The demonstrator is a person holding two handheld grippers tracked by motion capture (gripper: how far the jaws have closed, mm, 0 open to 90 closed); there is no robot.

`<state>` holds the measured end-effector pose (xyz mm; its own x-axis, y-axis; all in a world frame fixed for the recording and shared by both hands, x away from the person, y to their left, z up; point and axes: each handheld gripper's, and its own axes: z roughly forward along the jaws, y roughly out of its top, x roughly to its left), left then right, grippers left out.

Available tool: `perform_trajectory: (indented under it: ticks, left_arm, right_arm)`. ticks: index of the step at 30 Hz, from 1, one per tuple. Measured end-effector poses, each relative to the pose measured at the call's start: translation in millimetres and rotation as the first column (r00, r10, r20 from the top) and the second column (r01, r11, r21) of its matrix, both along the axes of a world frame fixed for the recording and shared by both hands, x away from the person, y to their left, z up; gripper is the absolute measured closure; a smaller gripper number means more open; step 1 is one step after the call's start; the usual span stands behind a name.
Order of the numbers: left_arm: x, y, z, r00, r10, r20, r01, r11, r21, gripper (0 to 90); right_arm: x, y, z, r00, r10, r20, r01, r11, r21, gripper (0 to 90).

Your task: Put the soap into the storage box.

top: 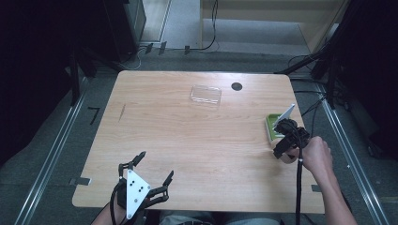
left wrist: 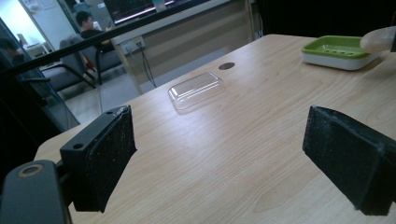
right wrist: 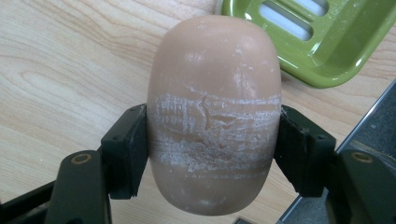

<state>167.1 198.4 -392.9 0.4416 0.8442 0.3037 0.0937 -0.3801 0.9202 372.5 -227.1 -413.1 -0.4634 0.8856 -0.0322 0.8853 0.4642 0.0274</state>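
Note:
A tan, oval soap bar (right wrist: 215, 112), scuffed white around its middle, is clamped between the two jaws of my right gripper (right wrist: 214, 151). In the high view that gripper (top: 284, 146) sits at the table's right edge and holds the soap bar (top: 287, 158) just in front of a green soap dish (top: 272, 127). The dish (right wrist: 327, 42) lies up and to the right of the soap. My left gripper (top: 156, 164) rests near the front edge with its jaws wide apart and nothing between them. Its pads (left wrist: 109, 156) frame bare wood.
A clear plastic lid (top: 205, 95) lies at the back centre of the wooden table (top: 187, 140), with a round black grommet (top: 236, 86) to its right. The left gripper view shows the lid (left wrist: 196, 89) ahead and the dish (left wrist: 336, 50) at the far right.

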Motion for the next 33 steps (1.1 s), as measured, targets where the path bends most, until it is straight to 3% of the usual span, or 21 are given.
perform_trajectory:
  ticks: [5,33]
  left_arm:
    - [0.2,0.1,0.1,1.0000,-0.001,-0.001,0.001,1.0000,0.003,9.9]
    - [0.6,-0.4,0.0,1.0000,-0.005,-0.001,0.005,1.0000,0.005,9.9]
  right_arm:
    - [3.9,-4.2,2.1,0.9996,-0.029,-0.002,0.029,1.000,0.007,33.4]
    - [27.7,-19.8,3.8,0.9971,-0.075,-0.004,0.075,0.997,0.021,33.5]
